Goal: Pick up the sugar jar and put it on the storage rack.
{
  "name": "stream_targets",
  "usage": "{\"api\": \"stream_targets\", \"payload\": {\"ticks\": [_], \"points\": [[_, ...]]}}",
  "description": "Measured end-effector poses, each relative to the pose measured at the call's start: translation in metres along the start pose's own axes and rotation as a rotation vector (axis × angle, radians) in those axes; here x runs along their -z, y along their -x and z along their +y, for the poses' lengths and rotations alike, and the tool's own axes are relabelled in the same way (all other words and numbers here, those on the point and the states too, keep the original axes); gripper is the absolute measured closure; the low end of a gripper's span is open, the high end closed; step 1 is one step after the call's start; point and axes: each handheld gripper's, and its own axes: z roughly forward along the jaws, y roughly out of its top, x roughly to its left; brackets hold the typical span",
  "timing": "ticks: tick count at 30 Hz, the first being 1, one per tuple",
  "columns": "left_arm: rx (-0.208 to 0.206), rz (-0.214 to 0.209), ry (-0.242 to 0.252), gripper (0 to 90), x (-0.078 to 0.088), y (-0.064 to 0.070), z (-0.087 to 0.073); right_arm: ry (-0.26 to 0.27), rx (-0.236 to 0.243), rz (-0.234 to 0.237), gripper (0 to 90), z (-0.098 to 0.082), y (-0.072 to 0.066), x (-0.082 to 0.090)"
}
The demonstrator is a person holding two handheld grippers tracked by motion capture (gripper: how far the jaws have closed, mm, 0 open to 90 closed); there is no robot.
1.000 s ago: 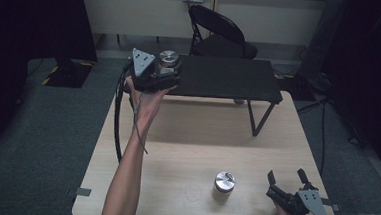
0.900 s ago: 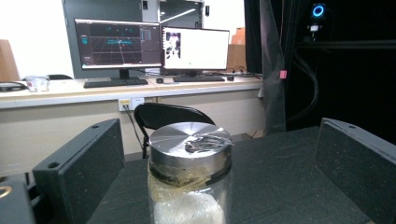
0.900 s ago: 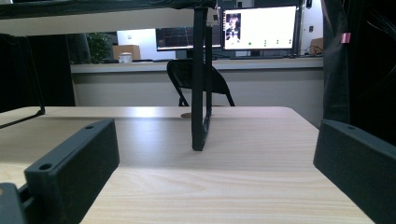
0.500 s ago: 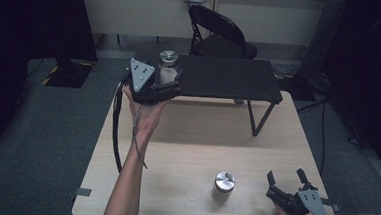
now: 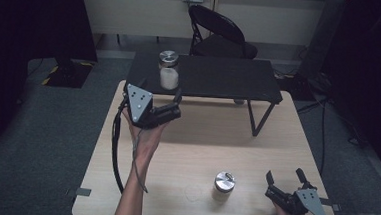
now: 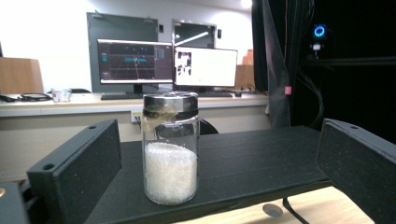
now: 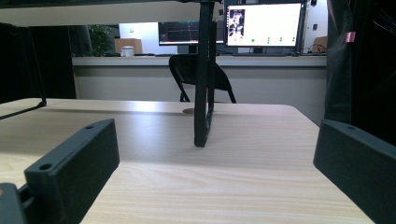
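The jar of white granules stands upright near the left end of the black shelf, free of our left gripper, whose jaws are spread just short of it. We judge this jar placed; next comes the second jar on the wooden table, near our right gripper, spread wide and needing to close around it

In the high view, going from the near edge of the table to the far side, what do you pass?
right gripper → small jar on the wooden table → left gripper → jar of white grains on the black shelf → folding chair
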Motion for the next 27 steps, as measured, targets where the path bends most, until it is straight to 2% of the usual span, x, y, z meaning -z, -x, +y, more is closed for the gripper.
{"api": "stream_targets", "payload": {"ticks": [2, 7, 12, 18, 21, 27], "points": [[0.004, -0.008, 0.000, 0.2, 0.006, 0.005, -0.004, -0.001, 0.000, 0.000, 0.0, 0.000, 0.000, 0.000], [-0.063, 0.003, -0.015, 0.3, 0.021, 0.020, -0.019, -0.005, 0.005, -0.015, 0.0, 0.001, -0.003, 0.000], [-0.089, 0.011, -0.014, 0.2, 0.041, 0.029, -0.040, -0.011, 0.006, -0.013, 0.0, 0.002, -0.003, 0.000], [-0.064, 0.020, -0.042, 0.1, 0.062, 0.033, -0.066, -0.016, 0.006, -0.013, 0.0, 0.002, -0.003, -0.001], [-0.064, 0.039, -0.042, 0.2, 0.074, 0.038, -0.080, -0.015, 0.006, -0.022, 0.0, 0.002, -0.004, -0.001], [-0.036, 0.054, -0.085, 0.1, 0.087, 0.033, -0.101, -0.015, 0.007, -0.028, 0.0, 0.002, -0.005, -0.001]]}}
